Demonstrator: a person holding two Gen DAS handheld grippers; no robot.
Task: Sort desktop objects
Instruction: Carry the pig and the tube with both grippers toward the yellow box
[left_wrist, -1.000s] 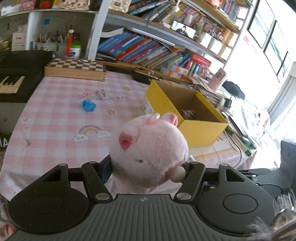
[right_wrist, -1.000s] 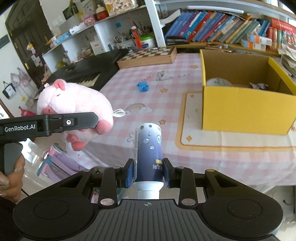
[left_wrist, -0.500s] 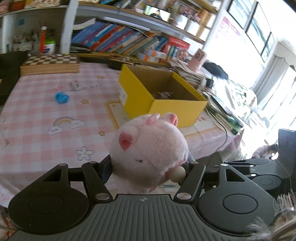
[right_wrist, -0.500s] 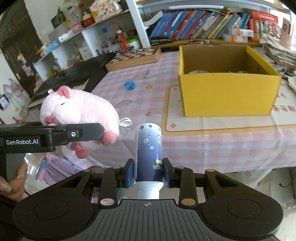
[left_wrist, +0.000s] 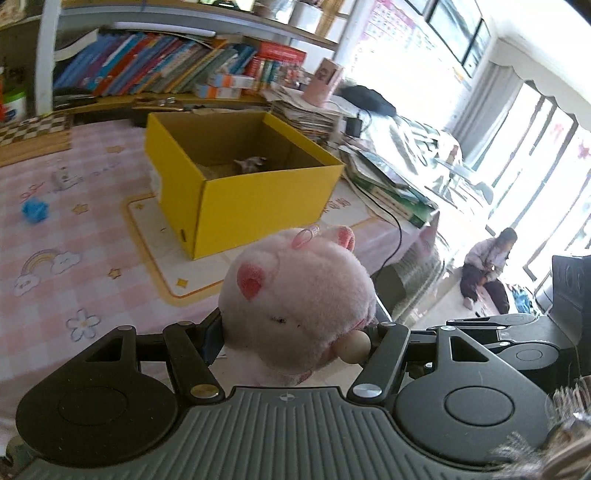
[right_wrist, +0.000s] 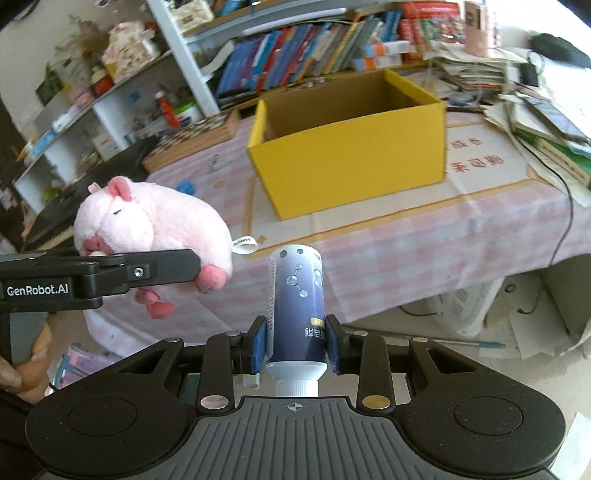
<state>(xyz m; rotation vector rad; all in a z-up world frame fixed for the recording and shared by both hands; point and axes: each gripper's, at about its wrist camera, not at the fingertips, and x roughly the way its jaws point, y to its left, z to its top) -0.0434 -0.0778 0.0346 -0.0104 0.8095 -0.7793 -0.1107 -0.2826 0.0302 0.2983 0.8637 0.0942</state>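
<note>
My left gripper (left_wrist: 295, 332) is shut on a pink plush pig (left_wrist: 295, 299) and holds it in the air off the table's near edge; the pig also shows in the right wrist view (right_wrist: 155, 225), with the left gripper (right_wrist: 184, 266) under it. My right gripper (right_wrist: 295, 343) is shut on a dark blue tube (right_wrist: 295, 295) with a white cap, held upright. An open yellow box (left_wrist: 236, 177) stands on the pink checked tablecloth (left_wrist: 74, 229), with a small grey item inside. It also shows in the right wrist view (right_wrist: 351, 155).
A blue toy (left_wrist: 35, 210) and a small white item (left_wrist: 61, 179) lie left of the box. A chessboard (right_wrist: 195, 136) sits at the back. Stacked papers and books (right_wrist: 535, 107) with a cable crowd the table's right end. Bookshelves stand behind. A person (left_wrist: 487, 266) sits on the floor.
Both grippers have swung to the right along the table's near edge and drawn back a little. The yellow box now sits more central in both views. Both grips are unchanged.
</note>
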